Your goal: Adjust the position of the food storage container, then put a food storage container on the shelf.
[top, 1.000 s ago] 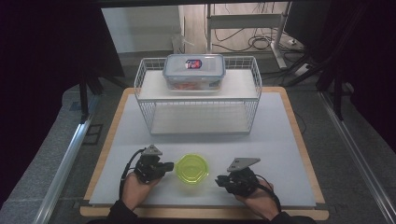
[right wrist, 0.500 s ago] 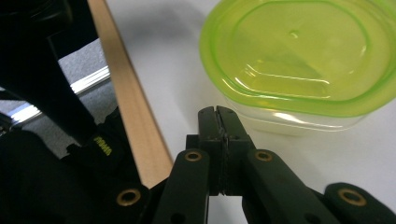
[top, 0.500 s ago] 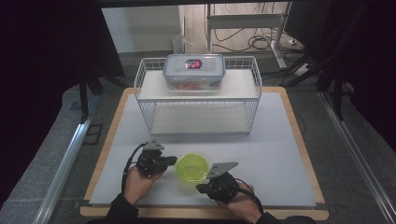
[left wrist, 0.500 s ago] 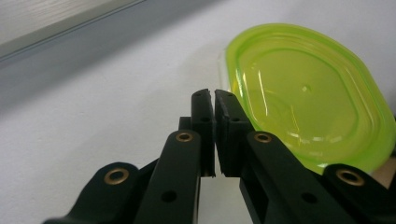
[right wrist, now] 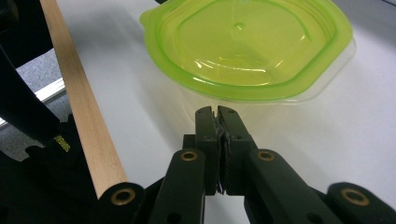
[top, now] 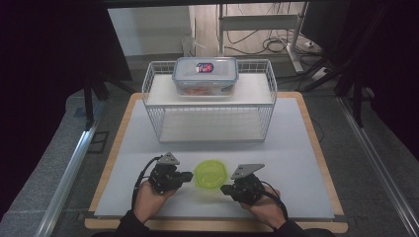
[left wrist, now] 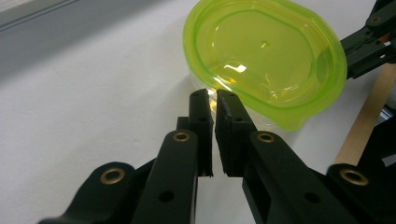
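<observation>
A small clear tub with a yellow-green lid [top: 212,174] [left wrist: 264,56] [right wrist: 247,46] sits near the front of the white mat. My left gripper [top: 190,176] [left wrist: 211,95] lies at its left side, tips right up against the tub's wall under the lid rim. The jaws are shut to a thin slit that has just widened a hair, with nothing between them. My right gripper [top: 225,188] [right wrist: 215,112] lies at the tub's right front, tips just short of it. It too is shut and holds nothing. In the left gripper view, the right gripper [left wrist: 369,42] is beyond the lid.
A white wire rack [top: 153,98] stands at the back of the mat with a clear lidded food box [top: 205,76] on its top shelf. The wooden board edge [right wrist: 79,116] runs close behind the right hand. Bare mat [top: 296,148] lies to the right.
The right gripper swung left toward the tub, then eased back to the right a little. The tub now sits slightly farther right. The left gripper has barely shifted.
</observation>
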`<move>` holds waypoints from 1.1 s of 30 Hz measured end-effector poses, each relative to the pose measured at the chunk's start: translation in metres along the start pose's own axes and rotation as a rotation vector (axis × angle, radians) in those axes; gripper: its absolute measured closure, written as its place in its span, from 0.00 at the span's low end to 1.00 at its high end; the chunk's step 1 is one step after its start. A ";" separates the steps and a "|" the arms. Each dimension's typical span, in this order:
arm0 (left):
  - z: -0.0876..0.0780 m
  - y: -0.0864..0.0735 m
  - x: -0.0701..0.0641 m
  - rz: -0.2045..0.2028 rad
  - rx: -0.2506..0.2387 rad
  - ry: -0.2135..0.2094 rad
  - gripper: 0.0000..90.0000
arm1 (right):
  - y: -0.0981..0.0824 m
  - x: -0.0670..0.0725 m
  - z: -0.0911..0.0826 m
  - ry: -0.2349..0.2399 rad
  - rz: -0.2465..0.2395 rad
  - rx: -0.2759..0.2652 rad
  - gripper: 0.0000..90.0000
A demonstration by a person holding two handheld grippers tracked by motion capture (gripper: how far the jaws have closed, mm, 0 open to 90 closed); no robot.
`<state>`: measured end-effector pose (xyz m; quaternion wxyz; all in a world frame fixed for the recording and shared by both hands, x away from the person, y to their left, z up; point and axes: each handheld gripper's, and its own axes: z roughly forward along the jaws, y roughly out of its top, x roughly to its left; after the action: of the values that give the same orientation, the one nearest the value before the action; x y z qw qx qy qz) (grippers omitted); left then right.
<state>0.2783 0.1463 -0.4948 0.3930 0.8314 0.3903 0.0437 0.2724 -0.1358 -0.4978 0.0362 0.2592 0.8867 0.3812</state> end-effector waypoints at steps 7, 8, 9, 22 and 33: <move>-0.011 -0.010 0.005 0.002 -0.027 0.066 0.78 | -0.010 -0.007 -0.010 -0.032 -0.039 0.026 0.81; -0.012 -0.011 0.006 0.006 -0.032 0.078 0.73 | -0.011 -0.009 -0.012 -0.037 -0.037 0.028 0.78; -0.014 -0.013 0.006 0.012 -0.039 0.094 0.66 | -0.013 -0.011 -0.014 -0.045 -0.035 0.029 0.74; -0.024 -0.030 0.006 0.072 -0.119 0.127 0.18 | -0.017 -0.032 -0.025 -0.044 0.093 -0.024 0.30; -0.029 -0.048 0.003 0.105 -0.138 0.202 0.09 | -0.014 -0.039 -0.035 -0.069 0.179 -0.027 0.36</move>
<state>0.2401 0.1848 -0.5084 0.4050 0.8132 0.3798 0.1743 0.2911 -0.1859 -0.4880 0.0360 0.3501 0.8528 0.3858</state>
